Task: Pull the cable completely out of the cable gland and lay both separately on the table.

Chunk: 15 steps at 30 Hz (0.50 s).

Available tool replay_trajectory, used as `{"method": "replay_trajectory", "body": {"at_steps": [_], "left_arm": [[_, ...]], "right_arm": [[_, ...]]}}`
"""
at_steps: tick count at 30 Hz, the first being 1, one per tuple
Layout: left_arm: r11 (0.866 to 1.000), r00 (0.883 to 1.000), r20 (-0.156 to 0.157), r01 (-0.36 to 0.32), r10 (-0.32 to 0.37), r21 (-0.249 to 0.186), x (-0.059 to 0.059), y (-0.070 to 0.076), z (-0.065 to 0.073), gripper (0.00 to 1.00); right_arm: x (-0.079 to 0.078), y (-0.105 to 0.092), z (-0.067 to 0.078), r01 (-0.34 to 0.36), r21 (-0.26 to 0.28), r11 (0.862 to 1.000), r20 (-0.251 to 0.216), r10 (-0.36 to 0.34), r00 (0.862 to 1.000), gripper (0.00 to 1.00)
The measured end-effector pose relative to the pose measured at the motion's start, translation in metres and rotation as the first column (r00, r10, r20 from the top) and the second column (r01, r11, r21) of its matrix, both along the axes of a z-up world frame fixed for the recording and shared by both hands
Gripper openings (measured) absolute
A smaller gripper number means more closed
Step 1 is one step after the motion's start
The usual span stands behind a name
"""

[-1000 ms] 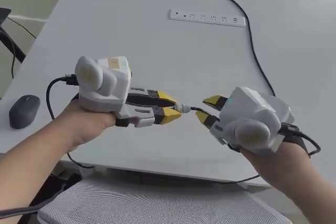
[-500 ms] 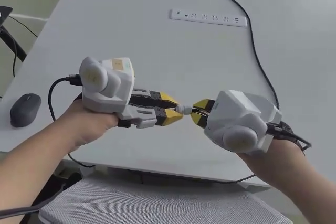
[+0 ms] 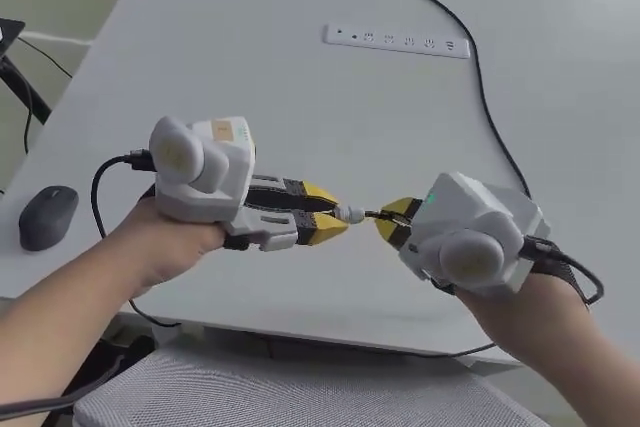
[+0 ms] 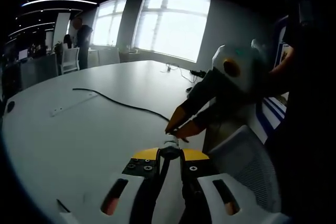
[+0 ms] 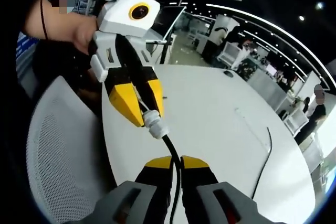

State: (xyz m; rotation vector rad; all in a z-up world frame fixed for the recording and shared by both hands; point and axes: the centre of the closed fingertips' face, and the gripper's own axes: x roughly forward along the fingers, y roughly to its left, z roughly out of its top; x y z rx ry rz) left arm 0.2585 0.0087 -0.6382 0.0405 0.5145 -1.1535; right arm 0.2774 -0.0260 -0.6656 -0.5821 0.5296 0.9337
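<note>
Above the table's near edge, a small white cable gland (image 3: 350, 214) sits in the yellow tips of my left gripper (image 3: 337, 214), which is shut on it. A thin black cable (image 3: 373, 214) comes out of the gland to the right into my right gripper (image 3: 391, 220), which is shut on it. In the left gripper view the gland (image 4: 170, 144) pokes out past my left gripper (image 4: 170, 155), with the right gripper (image 4: 181, 124) just beyond. In the right gripper view the cable (image 5: 171, 148) rises from my right gripper (image 5: 176, 161) to the gland (image 5: 156, 124), held by the left gripper (image 5: 143, 109).
A white power strip (image 3: 397, 40) lies at the back of the white table (image 3: 250, 67), and its black cord (image 3: 487, 97) runs down the right side. A dark mouse (image 3: 47, 215) is at the left edge. A grey mesh chair (image 3: 300, 387) is below the near edge.
The right gripper shut on the cable close to the gland, then drew back a little to the right. A short stretch of cable now shows between the grippers.
</note>
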Motion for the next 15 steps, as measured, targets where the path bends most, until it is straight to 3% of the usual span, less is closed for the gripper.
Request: {"method": "replay_trajectory", "body": {"at_steps": [3,7,15], "left_arm": [[1.000,1.000,0.000,-0.007,0.007,-0.006,0.001,0.001,0.001,0.15],[1.000,1.000,0.001,-0.008,0.008,-0.009,0.001,0.002,0.002,0.15],[1.000,1.000,0.002,-0.004,0.004,-0.006,0.000,0.001,0.002,0.15]], "right_arm": [[0.006,-0.008,-0.002,0.084,0.052,0.995,-0.030,-0.082,0.996,0.00],[0.008,-0.017,-0.009,0.148,0.081,0.986,-0.078,-0.141,0.987,0.00],[0.017,-0.040,-0.031,0.295,0.111,0.949,-0.191,-0.271,0.944,0.00]]}}
